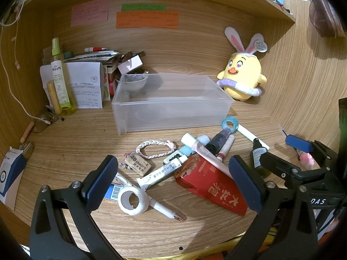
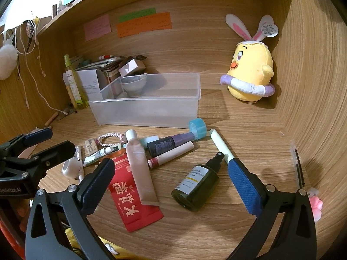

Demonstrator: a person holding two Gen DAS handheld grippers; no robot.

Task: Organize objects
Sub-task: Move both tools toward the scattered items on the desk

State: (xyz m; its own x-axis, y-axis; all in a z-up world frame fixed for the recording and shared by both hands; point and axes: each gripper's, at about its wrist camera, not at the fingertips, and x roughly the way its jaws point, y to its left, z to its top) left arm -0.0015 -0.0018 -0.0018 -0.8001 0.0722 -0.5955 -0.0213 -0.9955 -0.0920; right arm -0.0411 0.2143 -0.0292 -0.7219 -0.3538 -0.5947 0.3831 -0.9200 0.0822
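A wooden desk alcove (image 1: 195, 49) holds a clear bin (image 1: 171, 101); both the left gripper (image 1: 173, 179) and right gripper (image 2: 171, 184) gape wide, empty.

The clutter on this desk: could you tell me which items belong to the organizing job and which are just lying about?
For the job:
clear bin
red packet
dark spray bottle
pink tube
white tape roll
eraser

Lying about:
plush chick
sticky notes
green spray bottle

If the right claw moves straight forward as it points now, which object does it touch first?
Most likely the dark green spray bottle, lying on its side between the open fingers of the right claw. The pink tube lies just to its left; depth is hard to judge.
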